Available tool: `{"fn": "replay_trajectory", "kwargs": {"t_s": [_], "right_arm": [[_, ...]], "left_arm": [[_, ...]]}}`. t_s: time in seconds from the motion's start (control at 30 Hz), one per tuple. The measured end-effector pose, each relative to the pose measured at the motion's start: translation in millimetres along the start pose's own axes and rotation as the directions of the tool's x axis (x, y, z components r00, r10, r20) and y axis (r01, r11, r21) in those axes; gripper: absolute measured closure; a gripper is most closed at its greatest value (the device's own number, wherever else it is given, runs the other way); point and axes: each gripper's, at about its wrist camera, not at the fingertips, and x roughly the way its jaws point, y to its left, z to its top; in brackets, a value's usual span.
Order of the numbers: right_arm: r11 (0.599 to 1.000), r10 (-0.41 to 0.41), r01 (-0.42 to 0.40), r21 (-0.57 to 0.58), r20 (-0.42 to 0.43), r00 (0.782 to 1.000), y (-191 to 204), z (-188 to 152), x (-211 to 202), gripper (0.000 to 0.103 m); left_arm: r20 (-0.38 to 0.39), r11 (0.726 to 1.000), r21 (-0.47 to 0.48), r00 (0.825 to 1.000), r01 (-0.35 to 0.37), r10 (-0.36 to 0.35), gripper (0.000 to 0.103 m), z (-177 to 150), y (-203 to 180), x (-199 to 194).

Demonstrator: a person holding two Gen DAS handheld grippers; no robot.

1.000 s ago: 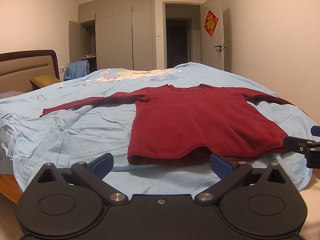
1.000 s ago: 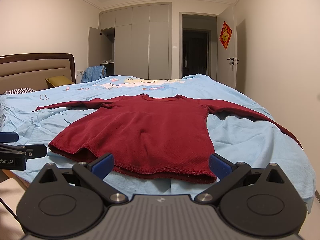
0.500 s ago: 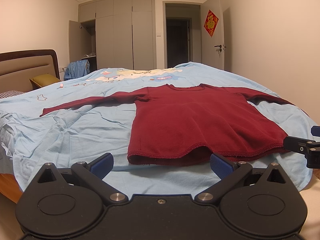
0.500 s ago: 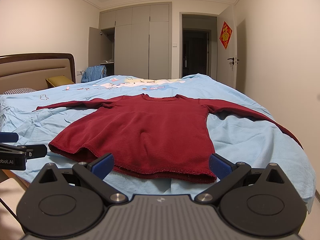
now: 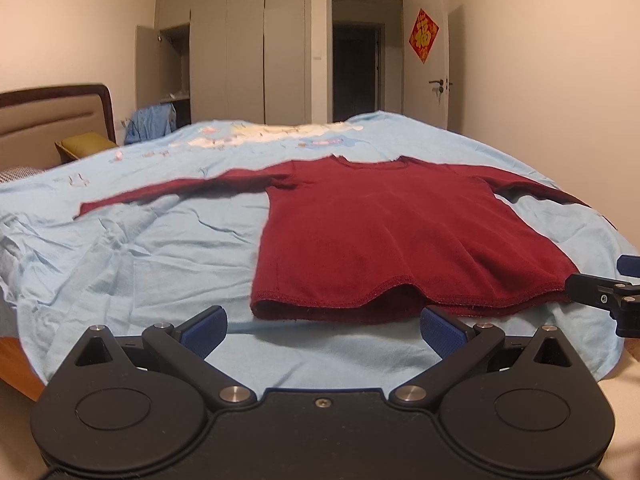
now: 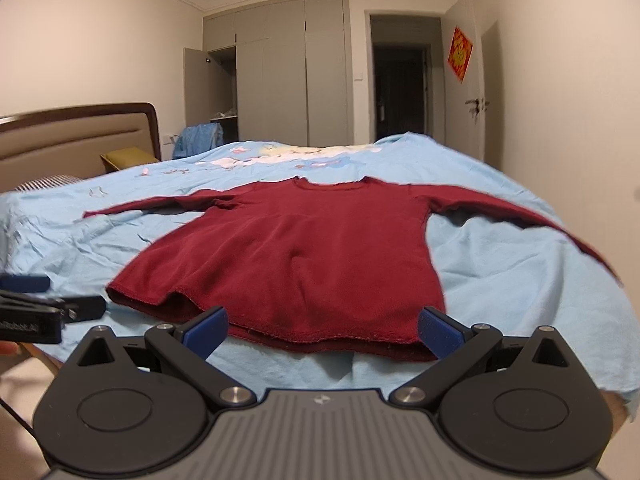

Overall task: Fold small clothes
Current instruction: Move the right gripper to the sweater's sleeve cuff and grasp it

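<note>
sweater: dark red, plain
bedsheet: light blue, pale cartoon print beyond the sweater's collar
finger pads: blue
cushion, beside the headboard: olive
headboard: tan, dark brown rim
door hanging: red, gold

Blue bedspread, open wardrobe, doorway.

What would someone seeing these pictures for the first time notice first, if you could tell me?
The dark red long-sleeved knit sweater stands out first: it lies flat on the light blue bed sheet, sleeves spread to both sides, hem nearest the cameras. Just short of that hem are the open left gripper and open right gripper, both empty.
</note>
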Motion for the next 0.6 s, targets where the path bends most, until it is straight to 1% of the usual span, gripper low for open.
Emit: {"fn": "replay_trajectory", "kwargs": {"t_s": [0.07, 0.23, 0.43, 0.6], "right_arm": [[1.000, 0.012, -0.012, 0.018, 0.003, 1.000, -6, 4, 1, 0.000], [0.998, -0.029, 0.028, 0.055, 0.020, 0.999, -28, 16, 7, 0.000], [0.987, -0.083, 0.076, 0.145, 0.043, 0.996, -70, 36, 23, 0.000], [0.972, -0.103, 0.089, 0.218, 0.054, 0.993, -113, 47, 47, 0.000]], "left_arm": [[-0.032, 1.000, -0.019, 0.999, 0.007, -0.008, 0.001, 6, 3, 7], [-0.070, 1.000, -0.017, 0.997, -0.017, 0.016, 0.001, 26, 7, 30], [-0.067, 0.999, 0.010, 0.997, -0.040, 0.041, 0.001, 57, 7, 59], [-0.074, 0.999, 0.030, 0.996, -0.040, 0.042, 0.001, 84, 1, 94]]}}
